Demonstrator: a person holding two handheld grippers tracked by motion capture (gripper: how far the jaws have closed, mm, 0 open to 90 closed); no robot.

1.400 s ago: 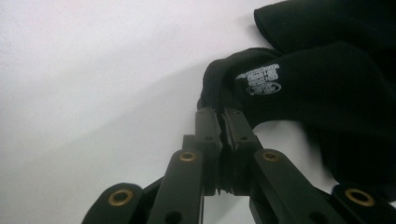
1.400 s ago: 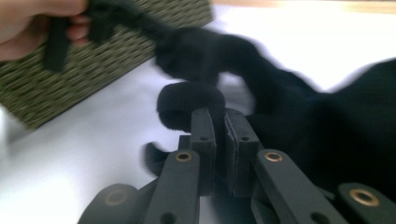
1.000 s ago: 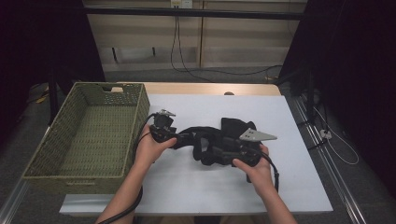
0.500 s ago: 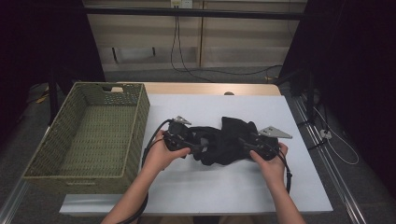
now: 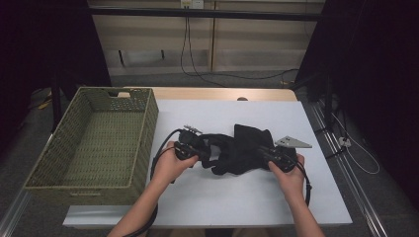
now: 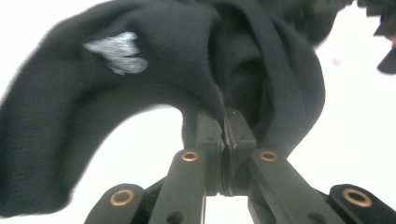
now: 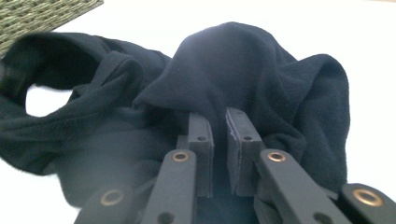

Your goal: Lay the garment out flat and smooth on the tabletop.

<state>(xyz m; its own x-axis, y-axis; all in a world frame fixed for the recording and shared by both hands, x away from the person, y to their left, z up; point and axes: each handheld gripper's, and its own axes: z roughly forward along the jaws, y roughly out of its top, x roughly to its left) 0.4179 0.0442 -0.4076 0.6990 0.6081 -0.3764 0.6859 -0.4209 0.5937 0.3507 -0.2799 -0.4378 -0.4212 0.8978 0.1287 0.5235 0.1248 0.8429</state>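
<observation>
- White tabletop (image 5: pixel 207 202) spreads out nearest to me, with dim grey floor on both sides and a pale panelled wall (image 5: pixel 212 44) at the far end.
- My two hands come in from the near edge: the left hand (image 5: pixel 170 163) carries my left gripper (image 5: pixel 200 154), and the right hand (image 5: pixel 289 170) carries my right gripper (image 5: pixel 264 154).
- Between them, near the middle of the table, lies the crumpled black fleece garment (image 5: pixel 237 148), with a small pale mark (image 6: pixel 116 51) on its cloth in the left gripper view.
- My left jaws have just been closing and now stand together, pinching a thin fold of the fleece. My right jaws have also just been closing and are clamped on a thicker ridge of the cloth, with a narrow slit left between the pads.
- Risk, as I judge it: the left pinch takes very little cloth, right at the pad tips, so a sharp pull could slide the fold out.
- Another risk: I may have caught more than one layer on the right, so the garment could lift bunched rather than spread.
- A loop of the fleece hangs close around my left jaws and could snag as I draw my hands apart.
- Farther off on the left sits the rectangular woven green wicker basket (image 5: pixel 49 173), well apart from the garment; dragging the cloth low could catch its rim.
- Count: one garment, one basket, two grippers, two hands.
</observation>
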